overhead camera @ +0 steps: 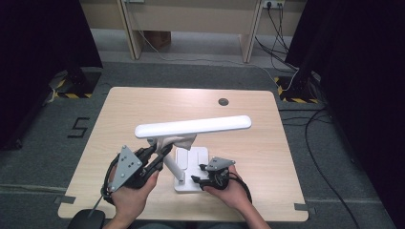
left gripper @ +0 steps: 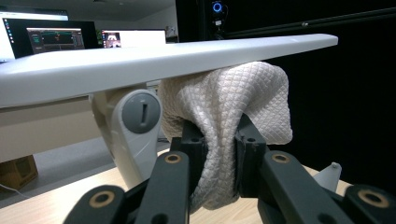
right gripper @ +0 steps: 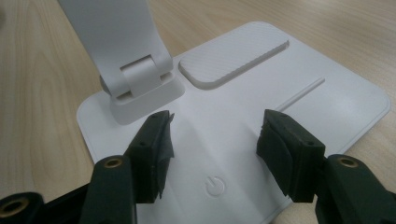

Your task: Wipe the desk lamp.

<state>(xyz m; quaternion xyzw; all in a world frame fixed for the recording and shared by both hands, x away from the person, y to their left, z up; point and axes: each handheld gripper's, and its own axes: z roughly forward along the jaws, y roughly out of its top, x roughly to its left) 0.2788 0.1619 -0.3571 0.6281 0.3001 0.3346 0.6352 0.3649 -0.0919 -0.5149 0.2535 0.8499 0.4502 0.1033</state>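
The left gripper point(left gripper: 218, 140) clamped a white cloth point(left gripper: 229, 107) against the lamp head point(left gripper: 154, 63) above it; the right gripper point(right gripper: 215, 135), jaws spread, rested over the lamp base point(right gripper: 280, 79).

Smooth matt white plastic lamp point(overhead camera: 193, 127), quilted white cloth point(left gripper: 224, 116), pale wood-grain table point(overhead camera: 143, 102), matt black tongs point(right gripper: 215, 135)

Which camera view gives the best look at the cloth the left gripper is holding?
The left gripper view: the white cloth sits close up, pinched between the jaws, pressed under the lamp head. In the high view the cloth is small, partly under the head.
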